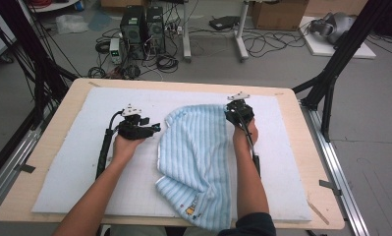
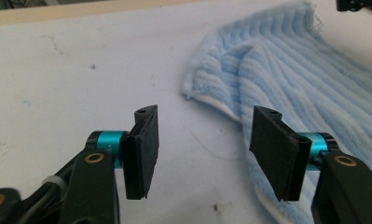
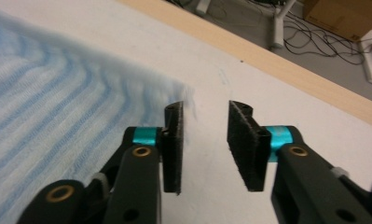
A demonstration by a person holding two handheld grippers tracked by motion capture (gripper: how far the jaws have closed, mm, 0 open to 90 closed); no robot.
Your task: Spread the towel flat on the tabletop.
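A light blue striped towel (image 1: 196, 152) lies rumpled on the white mat (image 1: 70, 172), reaching from the mat's middle to its front edge. My left gripper (image 1: 156, 128) lies just left of the towel's upper left edge and points at it. In the left gripper view its jaws (image 2: 204, 140) stand open over bare mat, with the towel (image 2: 291, 70) beside and behind the right pad. My right gripper (image 1: 237, 112) sits at the towel's far right corner. Its jaws (image 3: 204, 140) are open with only mat between them, and the towel corner (image 3: 58, 102) lies just off the left pad.
The mat covers a wooden table (image 1: 48, 147) whose far edge (image 3: 286, 60) is close beyond the right gripper. On the floor behind are computer towers (image 1: 142, 27), cables, a cardboard box (image 1: 279, 14) and black frame legs (image 1: 338, 64). Bare mat lies on both sides of the towel.
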